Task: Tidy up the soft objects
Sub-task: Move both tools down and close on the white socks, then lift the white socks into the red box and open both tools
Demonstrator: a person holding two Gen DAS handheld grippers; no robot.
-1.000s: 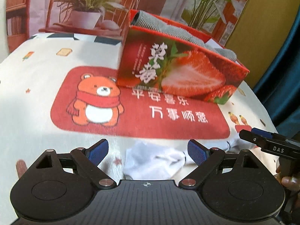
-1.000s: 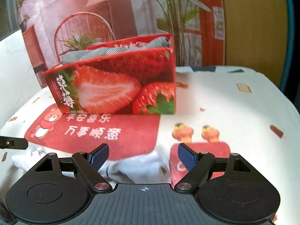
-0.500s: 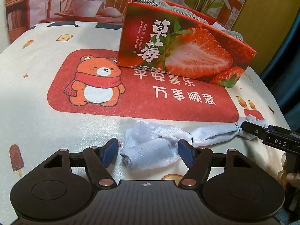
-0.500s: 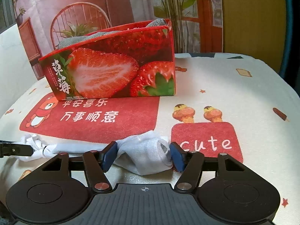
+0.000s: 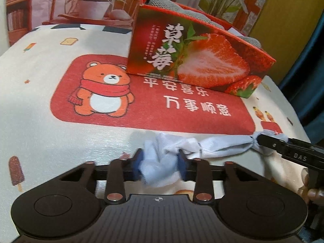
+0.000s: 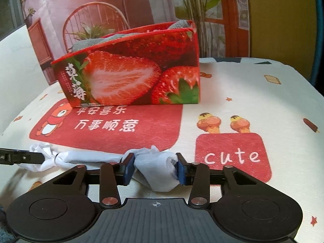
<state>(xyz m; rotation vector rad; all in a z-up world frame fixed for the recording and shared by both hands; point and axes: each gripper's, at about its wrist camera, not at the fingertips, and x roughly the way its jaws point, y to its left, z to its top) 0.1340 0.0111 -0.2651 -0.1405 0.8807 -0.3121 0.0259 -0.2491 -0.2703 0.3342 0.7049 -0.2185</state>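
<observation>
Left wrist view
- Left tongs [image 5: 160,167]: closed most of the way on one bunched end of the white sock [image 5: 214,144], low in the centre of the frame; blue pads press the cloth from both sides.
- Right tongs [image 5: 261,138]: seen at the right edge as a dark arm whose tip pinches the sock's other end; cloth bunches around that tip.
- Sock position: lower half of the frame, just over the printed tablecloth [image 5: 50,137] on the worktop, in front of the red bear panel.
- Long axis: runs left to right across the frame, from the near tongs to the right edge, drawn into a narrow band with a twist in the middle.
- Why held so: gripping both ends probably pulls the sock straight, ready for folding or for carrying over.
- Strawberry box [image 5: 194,58]: upper centre, open-topped, with grey fabric [image 5: 168,2] showing above its rim; likely the place for the soft things.

Right wrist view
- Right tongs [image 6: 155,167]: narrowed onto a thick wad of the sock [image 6: 91,155], low centre; the wad bulges out below the pads.
- Left tongs [image 6: 43,158]: thin dark arm entering at the left edge, tip at the gathered far end.
- Long axis: from the wad leftward, almost level, ending at the left edge of the frame.
- Which end is the toe: cannot tell.
- Strawberry box [image 6: 131,77]: upper centre, well apart from the sock, grey fabric [image 6: 115,39] over its rim.
- Judgement: the sock is not yet in the box.
</observation>
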